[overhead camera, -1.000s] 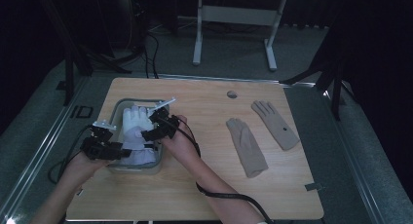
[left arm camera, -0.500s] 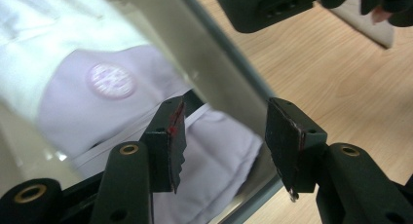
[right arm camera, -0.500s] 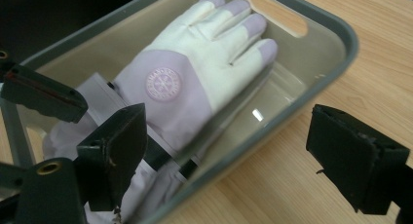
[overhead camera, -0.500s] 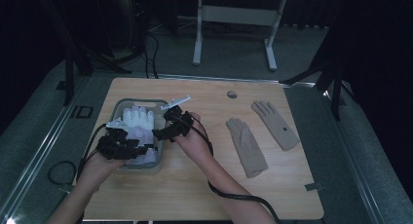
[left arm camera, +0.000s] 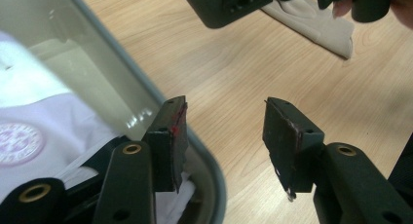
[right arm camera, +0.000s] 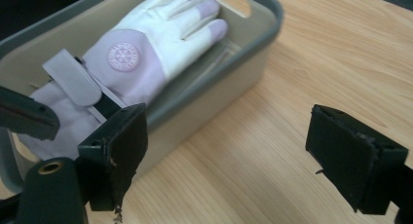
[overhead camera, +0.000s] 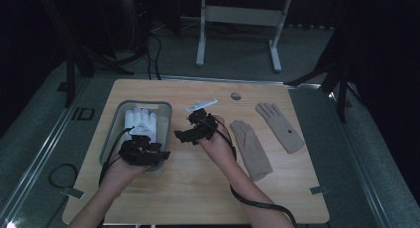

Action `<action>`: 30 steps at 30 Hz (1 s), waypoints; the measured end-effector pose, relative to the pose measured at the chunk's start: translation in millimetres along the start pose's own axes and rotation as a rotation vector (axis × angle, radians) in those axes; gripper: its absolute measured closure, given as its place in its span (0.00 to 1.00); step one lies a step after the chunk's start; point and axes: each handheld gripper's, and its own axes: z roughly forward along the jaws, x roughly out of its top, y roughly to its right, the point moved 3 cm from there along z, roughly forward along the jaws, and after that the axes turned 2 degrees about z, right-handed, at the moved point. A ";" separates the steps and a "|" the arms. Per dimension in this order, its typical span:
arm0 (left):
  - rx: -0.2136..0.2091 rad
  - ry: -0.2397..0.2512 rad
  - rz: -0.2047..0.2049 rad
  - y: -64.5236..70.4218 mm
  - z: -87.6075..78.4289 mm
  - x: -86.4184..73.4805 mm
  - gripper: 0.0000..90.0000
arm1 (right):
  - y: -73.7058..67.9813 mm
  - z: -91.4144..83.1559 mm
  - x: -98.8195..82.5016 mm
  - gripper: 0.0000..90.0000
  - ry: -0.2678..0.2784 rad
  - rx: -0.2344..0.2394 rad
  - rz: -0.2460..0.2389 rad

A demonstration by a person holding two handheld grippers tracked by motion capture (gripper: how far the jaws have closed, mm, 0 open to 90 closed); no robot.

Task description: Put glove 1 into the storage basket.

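Note:
A white and lilac glove (overhead camera: 141,121) lies palm-down in a grey bin (overhead camera: 110,139) at the table's left. My left gripper (overhead camera: 151,152) hovers at the bin's near right corner. In the left gripper view it (left arm camera: 224,112) is open and holds nothing, one jaw over the bin rim (left arm camera: 126,83), the other over bare wood. My right gripper (overhead camera: 182,136) hangs above the table just right of the bin. Its jaws (right arm camera: 229,131) have just been opening and stand wide with nothing between them, facing the glove (right arm camera: 146,53) and bin wall (right arm camera: 219,83).
Two beige gloves (overhead camera: 251,148) (overhead camera: 280,126) lie flat on the wooden table's right half. A small round object (overhead camera: 236,95) sits near the far edge. A cable trails from the right hand off the near edge. Bare wood lies between the bin and the beige gloves.
Both hands have moved to the right. The right gripper has come off the bin onto the table beside it, and the left gripper has shifted to the bin's near right corner.

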 end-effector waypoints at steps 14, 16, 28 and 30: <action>-0.039 0.026 0.048 26.5 20.6 10.2 0.57 | 31.6 -33.8 -25.3 0.17 0.018 -0.054 0.018; -0.049 0.023 0.053 30.0 26.5 10.4 0.54 | 35.1 -38.2 -29.3 0.17 0.023 -0.057 0.025; -0.072 0.031 0.073 49.5 62.2 4.8 0.26 | 55.9 -55.1 -62.7 0.16 0.052 -0.045 0.014; -0.069 0.048 0.087 52.8 67.7 3.2 0.20 | 59.0 -57.4 -68.8 0.16 0.062 -0.031 0.008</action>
